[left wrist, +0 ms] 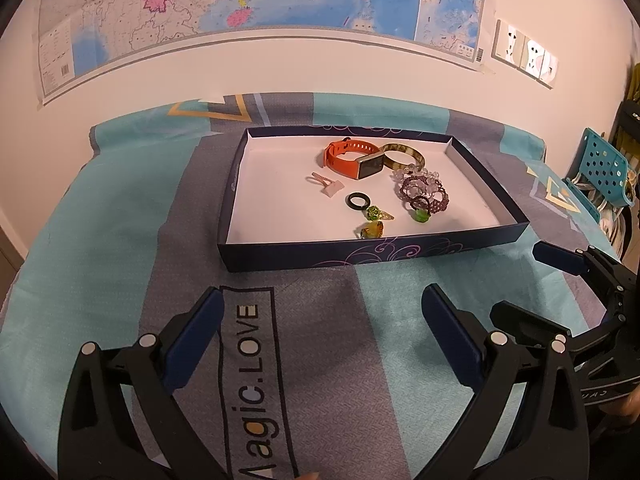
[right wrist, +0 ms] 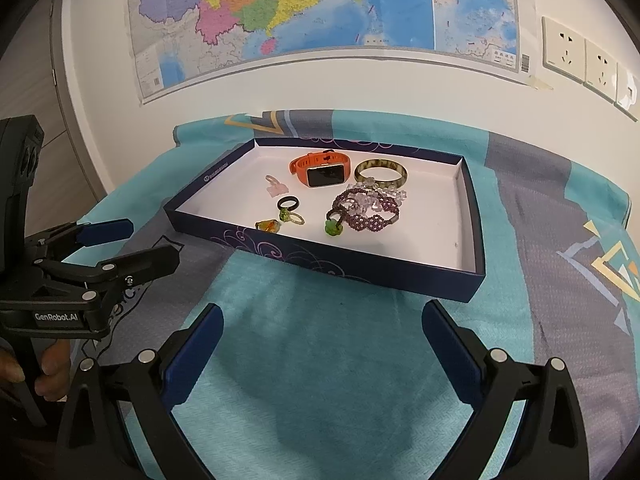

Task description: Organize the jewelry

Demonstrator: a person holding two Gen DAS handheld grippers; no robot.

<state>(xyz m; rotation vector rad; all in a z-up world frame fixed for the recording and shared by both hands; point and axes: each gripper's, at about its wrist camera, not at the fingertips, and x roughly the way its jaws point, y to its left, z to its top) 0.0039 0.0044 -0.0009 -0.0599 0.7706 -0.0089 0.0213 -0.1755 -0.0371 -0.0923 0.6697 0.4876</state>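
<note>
While both claws hang spread wide and empty just short of the dark tray (left wrist: 372,250), left gripper (left wrist: 322,312) and right gripper (right wrist: 322,326) grasp nothing; inside it lie the orange watch (left wrist: 352,156), bangle (left wrist: 402,154), purple bracelet (left wrist: 424,192) and black ring (left wrist: 357,201).

Left tool (left wrist: 322,312) jaws wide apart, empty. Right tool (right wrist: 322,330) likewise, empty. Tools side by side, both pointing forward.

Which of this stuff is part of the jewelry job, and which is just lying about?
Job: tray, orange watch, bangle, beaded bracelets, black ring, green rings, pink clip.
Background: blanket, map, sockets, teal basket.
</note>
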